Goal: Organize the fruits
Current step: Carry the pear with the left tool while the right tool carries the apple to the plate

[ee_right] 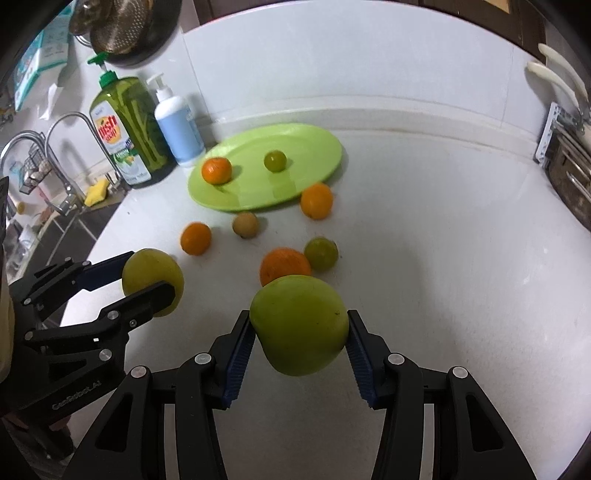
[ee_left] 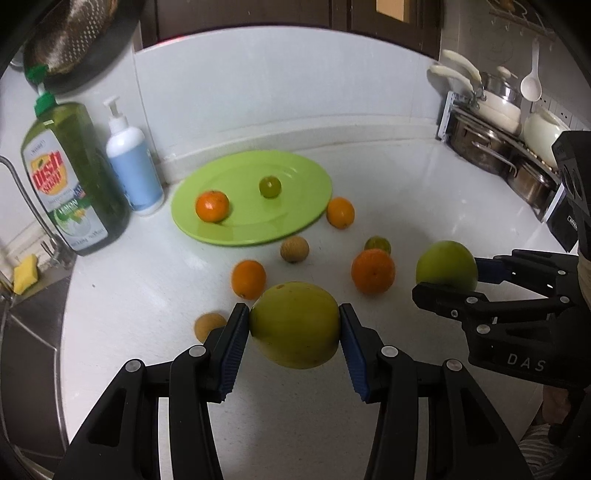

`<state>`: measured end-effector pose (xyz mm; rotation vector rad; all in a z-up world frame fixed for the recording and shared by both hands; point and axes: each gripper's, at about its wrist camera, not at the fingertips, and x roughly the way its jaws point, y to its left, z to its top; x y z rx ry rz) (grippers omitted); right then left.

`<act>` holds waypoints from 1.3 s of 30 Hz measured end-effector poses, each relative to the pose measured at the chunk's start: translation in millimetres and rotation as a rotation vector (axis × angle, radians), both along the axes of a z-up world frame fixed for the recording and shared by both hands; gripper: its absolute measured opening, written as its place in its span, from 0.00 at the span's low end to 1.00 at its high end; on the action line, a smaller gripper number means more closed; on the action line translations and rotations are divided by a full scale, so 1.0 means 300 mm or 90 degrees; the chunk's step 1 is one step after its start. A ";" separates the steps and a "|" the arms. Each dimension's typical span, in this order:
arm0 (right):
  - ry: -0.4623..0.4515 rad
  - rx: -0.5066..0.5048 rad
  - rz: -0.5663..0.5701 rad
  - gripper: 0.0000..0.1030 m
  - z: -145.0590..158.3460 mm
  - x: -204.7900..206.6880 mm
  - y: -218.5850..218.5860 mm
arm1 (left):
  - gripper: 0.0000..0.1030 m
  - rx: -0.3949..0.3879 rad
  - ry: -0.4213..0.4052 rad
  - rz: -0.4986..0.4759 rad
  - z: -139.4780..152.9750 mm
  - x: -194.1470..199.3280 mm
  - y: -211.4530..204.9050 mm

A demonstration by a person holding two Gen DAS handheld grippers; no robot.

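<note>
A home kitchen. A white table [ee_left: 406, 192] meets a white backsplash, and a sink with curved taps [ee_right: 74, 140] sits at its left end. A dish-soap bottle [ee_left: 70, 177], a pump dispenser [ee_left: 133, 166] and a yellow sponge [ee_right: 96, 192] stand by the sink. Steel pots [ee_left: 491, 147], white-handled pans and a ladle [ee_left: 532, 81] fill a rack at right; a colander [ee_right: 122, 29] hangs above.

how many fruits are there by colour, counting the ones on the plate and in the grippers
Orange: 4, one on the green plate at, three on the counter
Green or yellow-green: 4, one in the left gripper, one in the right gripper, a small one on the plate, a small one on the counter
Tan-brown: 2
Total: 10
</note>
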<state>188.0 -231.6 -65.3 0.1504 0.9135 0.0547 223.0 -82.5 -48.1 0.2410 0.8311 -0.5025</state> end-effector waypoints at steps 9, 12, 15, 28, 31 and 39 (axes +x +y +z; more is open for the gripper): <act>-0.075 -0.005 0.007 0.49 0.105 0.028 0.006 | 0.47 -0.010 -0.044 0.025 0.082 0.007 0.036; -0.089 -0.006 0.011 0.49 0.129 0.046 0.008 | 0.47 -0.017 -0.053 0.028 0.102 0.013 0.039; -0.103 -0.006 0.014 0.49 0.152 0.067 0.009 | 0.47 -0.023 -0.065 0.034 0.126 0.027 0.039; -0.147 0.002 0.015 0.49 0.233 0.194 -0.015 | 0.47 -0.027 -0.120 0.048 0.207 0.148 0.012; -0.150 0.001 0.015 0.49 0.242 0.233 -0.021 | 0.47 -0.026 -0.127 0.050 0.214 0.178 0.004; -0.146 0.006 0.023 0.49 0.235 0.345 -0.030 | 0.47 -0.033 -0.122 0.064 0.230 0.282 -0.007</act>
